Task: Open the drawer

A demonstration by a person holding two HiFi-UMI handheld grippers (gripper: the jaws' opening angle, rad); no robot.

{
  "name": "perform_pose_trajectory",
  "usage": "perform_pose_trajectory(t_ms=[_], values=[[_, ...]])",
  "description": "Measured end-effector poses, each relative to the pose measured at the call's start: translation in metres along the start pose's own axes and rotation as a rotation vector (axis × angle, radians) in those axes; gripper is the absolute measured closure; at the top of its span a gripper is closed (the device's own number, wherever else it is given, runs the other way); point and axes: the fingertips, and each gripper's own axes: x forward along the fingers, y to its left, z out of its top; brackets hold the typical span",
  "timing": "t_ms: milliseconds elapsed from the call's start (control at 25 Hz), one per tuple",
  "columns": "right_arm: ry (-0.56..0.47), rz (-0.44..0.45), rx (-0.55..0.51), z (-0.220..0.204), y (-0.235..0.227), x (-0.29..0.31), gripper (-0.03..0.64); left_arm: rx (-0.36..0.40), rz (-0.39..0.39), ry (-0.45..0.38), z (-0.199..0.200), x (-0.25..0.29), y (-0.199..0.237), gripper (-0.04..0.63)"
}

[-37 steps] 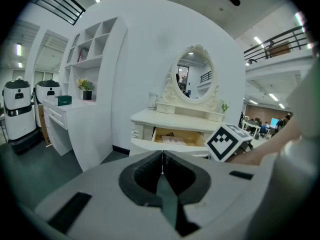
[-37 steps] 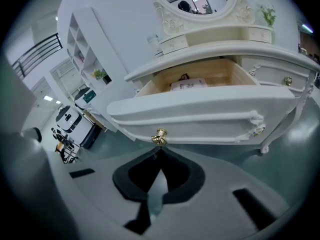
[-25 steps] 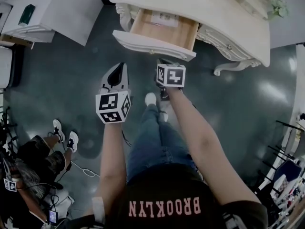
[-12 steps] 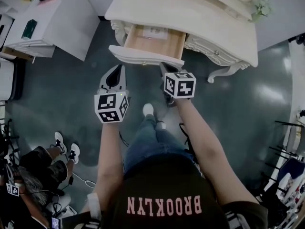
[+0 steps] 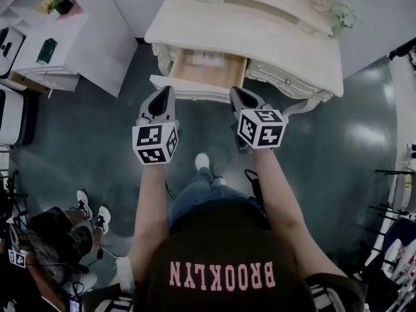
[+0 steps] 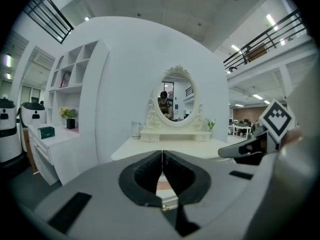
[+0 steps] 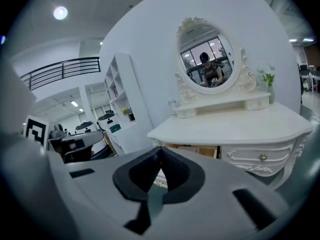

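Grippers, two of them, hang at the middle of the head view. The left gripper (image 5: pixel 165 93) and the right gripper (image 5: pixel 235 93) both have their jaws pressed together (nothing is between them). Just above, at upper centre, one drawer (image 5: pixel 214 75) stands pulled out of the white dressing table (image 5: pixel 247 28). One closed drawer (image 7: pixel 257 156) is beside it, and one oval mirror (image 6: pixel 176 96) is on top.

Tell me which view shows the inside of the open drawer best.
The head view: it looks down into the drawer. The right gripper view shows only its wooden edge under the tabletop; the left gripper view, a sliver past the jaws.
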Motion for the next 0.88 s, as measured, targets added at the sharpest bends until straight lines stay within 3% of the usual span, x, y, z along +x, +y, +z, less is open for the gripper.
perform_pose_trajectory(t_ms=[200,480,680,880], values=[[-0.045,0.006,-0.068,0.021,0.001,-0.021,0.620,0.026,-0.016,-0.047,0.026,0.000,-0.008,0.591],[-0.192,-0.035,-0.175,0.073,-0.010,-0.057,0.620,0.045,-0.020,-0.139,0.069,-0.002,-0.016,0.591],[-0.306,-0.032,-0.271,0.117,-0.006,-0.091,0.620,0.110,-0.048,-0.183,0.098,-0.001,-0.035,0.591],[-0.372,-0.083,-0.385,0.144,-0.006,-0.117,0.620,0.155,-0.071,-0.218,0.121,0.000,-0.050,0.591]])
